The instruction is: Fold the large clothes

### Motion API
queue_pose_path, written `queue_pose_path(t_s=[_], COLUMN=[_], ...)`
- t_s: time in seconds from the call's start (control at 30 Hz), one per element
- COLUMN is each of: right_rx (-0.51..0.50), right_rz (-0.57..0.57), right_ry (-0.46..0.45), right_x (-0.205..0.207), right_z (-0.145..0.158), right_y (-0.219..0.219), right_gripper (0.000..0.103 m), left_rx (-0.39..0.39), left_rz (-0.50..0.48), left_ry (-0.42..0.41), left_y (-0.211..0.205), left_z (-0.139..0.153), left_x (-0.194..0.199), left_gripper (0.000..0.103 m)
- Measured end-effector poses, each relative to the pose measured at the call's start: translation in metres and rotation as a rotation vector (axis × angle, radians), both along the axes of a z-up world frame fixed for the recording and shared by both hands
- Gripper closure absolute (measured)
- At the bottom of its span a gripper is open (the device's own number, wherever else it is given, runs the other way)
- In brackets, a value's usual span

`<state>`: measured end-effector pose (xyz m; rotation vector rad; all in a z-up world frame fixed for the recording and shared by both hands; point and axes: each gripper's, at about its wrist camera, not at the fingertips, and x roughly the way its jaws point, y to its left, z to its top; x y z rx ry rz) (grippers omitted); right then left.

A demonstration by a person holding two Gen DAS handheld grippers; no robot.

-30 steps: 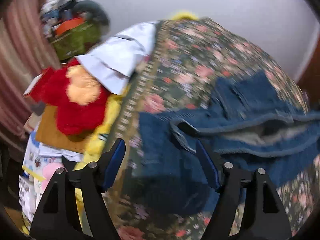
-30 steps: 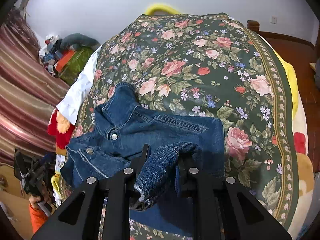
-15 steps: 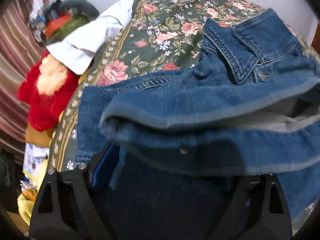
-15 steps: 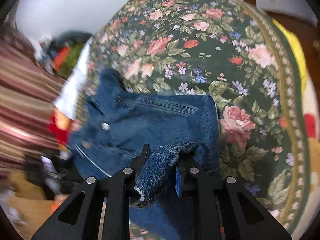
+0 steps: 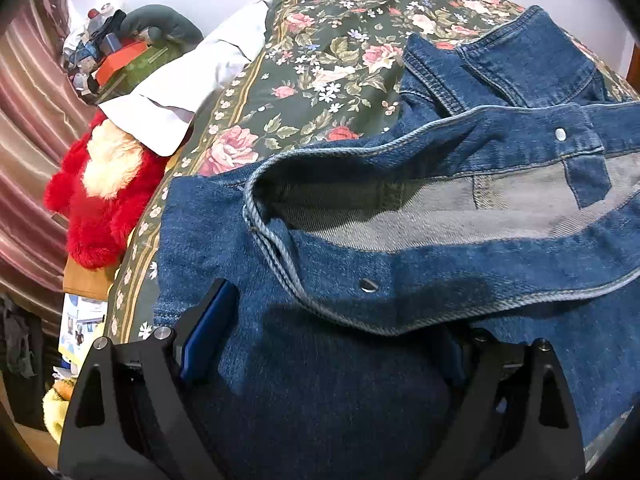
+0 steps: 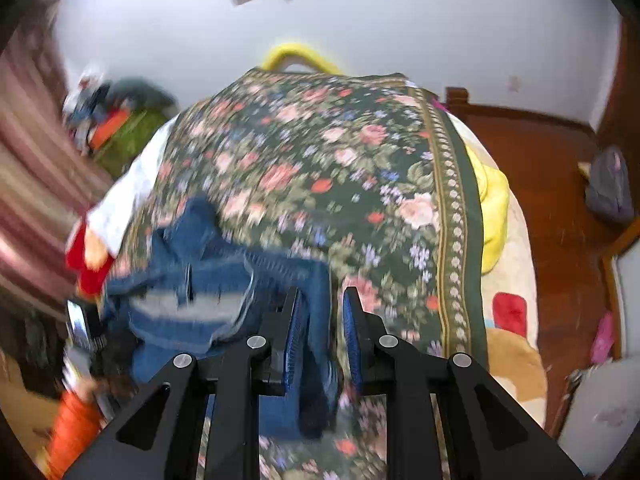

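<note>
**Denim jacket half-folded at the near left corner of the bed**

The denim jacket (image 5: pixel 360 360) lies on the floral bedspread (image 5: pixel 320 60) by the bed's left edge, collar toward the far end, front hem gaping so the pale lining shows. The left gripper (image 5: pixel 332 344) is low over the cloth, jaws wide apart after opening further, denim between them, pads not pressing. In the blurred right view, the right gripper (image 6: pixel 322 332) stands with jaws nearly together, a strip of jacket (image 6: pixel 224 304) hanging in the narrow gap; whether it is pinched I cannot tell. A red plush toy (image 5: pixel 96 200) and a white sheet (image 5: pixel 180 92) sit off the bed's left edge.
</note>
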<state>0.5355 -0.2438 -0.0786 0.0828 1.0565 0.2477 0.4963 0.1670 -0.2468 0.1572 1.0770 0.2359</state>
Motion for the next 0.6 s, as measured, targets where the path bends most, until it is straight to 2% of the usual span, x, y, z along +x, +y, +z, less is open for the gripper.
queue_pose_path(t_s=[0.1,0.23,0.33,0.4,0.5,0.6], right_rx=[0.007,0.061,0.001,-0.064,-0.1,-0.105], right_rz=[0.058,0.151,0.211,0.229,0.248,0.225], right_ry=[0.007,0.075,0.118,0.131,0.104,0.099], right_x=[-0.017,-0.028,-0.027,-0.02,-0.006,0.017], right_z=[-0.017,-0.051,-0.08,-0.098,-0.11,-0.113], right_y=[0.017,0.049,0.08,0.1,0.121,0.133], right_gripper=[0.086,0.087,0.087,0.087,0.087,0.087], left_rx=[0.004,-0.031,-0.059,-0.049,0.003,-0.003], left_rz=[-0.003,-0.034,-0.053,-0.071,-0.08,-0.06], left_ry=[0.016,0.015,0.008,-0.001,-0.024,0.006], left_y=[-0.005,-0.01,-0.011,-0.012,-0.008,0.008], left_z=[0.005,0.016,0.023,0.03,0.039,0.039], left_x=[-0.003,-0.011,-0.013,-0.009,0.008,0.036], left_gripper=[0.013,0.013,0.013,0.013,0.013,0.013])
